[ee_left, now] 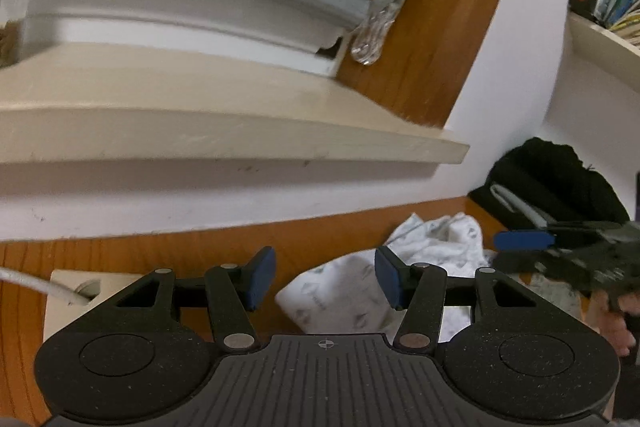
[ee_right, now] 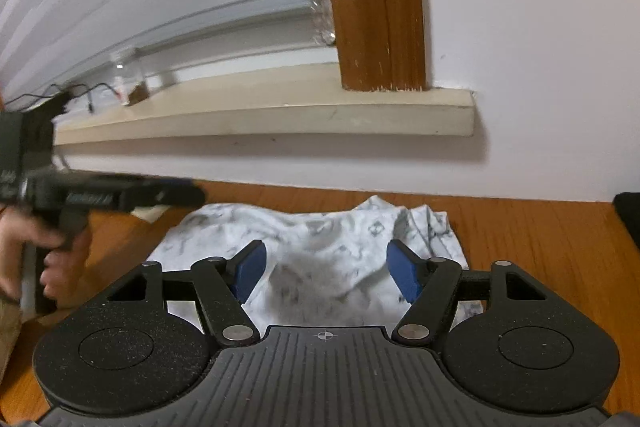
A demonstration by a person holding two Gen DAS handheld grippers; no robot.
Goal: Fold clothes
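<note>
Both our claws, left claw (ee_left: 325,279) and right claw (ee_right: 323,269), gape empty above the patterned garment (ee_right: 320,243) at mid-frame on the bench (ee_right: 540,247).

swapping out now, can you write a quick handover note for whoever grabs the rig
Left claw: open, nothing between its pads, aimed at the left edge of the white patterned garment.
Right claw: open, empty, over the middle of the garment; no pad presses the cloth.
Garment: lies rumpled on the wooden table below the window sill, far edge bunched toward the wall. A black item sits by the wall to its right.
Done: hard to tell; the cloth looks partly gathered but not neatly folded.
Left: likely smooth it out, grip an edge with each claw, and fold.
</note>
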